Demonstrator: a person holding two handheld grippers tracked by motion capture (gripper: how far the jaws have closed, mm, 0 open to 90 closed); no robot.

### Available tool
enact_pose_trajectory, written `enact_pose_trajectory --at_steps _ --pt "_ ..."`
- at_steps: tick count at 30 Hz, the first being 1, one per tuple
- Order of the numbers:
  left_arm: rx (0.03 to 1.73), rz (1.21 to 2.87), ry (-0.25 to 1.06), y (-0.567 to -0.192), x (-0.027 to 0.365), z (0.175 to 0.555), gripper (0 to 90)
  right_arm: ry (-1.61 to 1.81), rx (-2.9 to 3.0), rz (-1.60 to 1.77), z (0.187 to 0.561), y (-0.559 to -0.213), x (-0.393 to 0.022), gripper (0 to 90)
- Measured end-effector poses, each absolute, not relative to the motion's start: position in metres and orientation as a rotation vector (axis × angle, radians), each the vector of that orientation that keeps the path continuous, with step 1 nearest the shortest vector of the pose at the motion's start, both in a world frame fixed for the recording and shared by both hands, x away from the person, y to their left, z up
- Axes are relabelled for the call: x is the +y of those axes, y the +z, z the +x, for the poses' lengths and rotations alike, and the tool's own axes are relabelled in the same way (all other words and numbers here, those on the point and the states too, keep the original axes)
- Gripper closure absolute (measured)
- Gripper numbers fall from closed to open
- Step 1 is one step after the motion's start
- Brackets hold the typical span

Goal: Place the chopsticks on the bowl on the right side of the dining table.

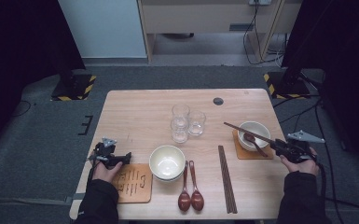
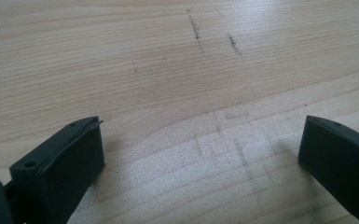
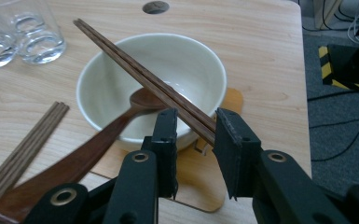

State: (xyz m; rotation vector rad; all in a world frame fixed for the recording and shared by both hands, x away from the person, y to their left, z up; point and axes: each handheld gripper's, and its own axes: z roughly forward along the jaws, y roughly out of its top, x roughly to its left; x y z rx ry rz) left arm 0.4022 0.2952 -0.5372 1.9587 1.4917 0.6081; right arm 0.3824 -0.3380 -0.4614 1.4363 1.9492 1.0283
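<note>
The right tongs [image 3: 193, 122] are gripping a pair of chopsticks [image 3: 140, 70] by one end, slanted above the white bowl [image 3: 186, 60] holding a spoon [image 3: 98, 140]; so long a lever could swivel and slip. The left tongs [image 2: 200, 154] are resting released on the tabletop [image 2: 177, 70]

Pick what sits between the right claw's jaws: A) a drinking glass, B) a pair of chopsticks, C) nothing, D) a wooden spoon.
B: the right gripper view shows the chopsticks running between the right claw jaws and out over the white bowl.
</note>
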Motion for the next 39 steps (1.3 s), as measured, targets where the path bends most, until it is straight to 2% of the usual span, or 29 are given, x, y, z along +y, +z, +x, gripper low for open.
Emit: enact_pose_trajectory --at_steps 39 --pt "1.492 1.959 0.608 -0.537 0.295 0.402 0.0 1.026 1.893 1.468 0.403 -0.471 -0.357 56.9"
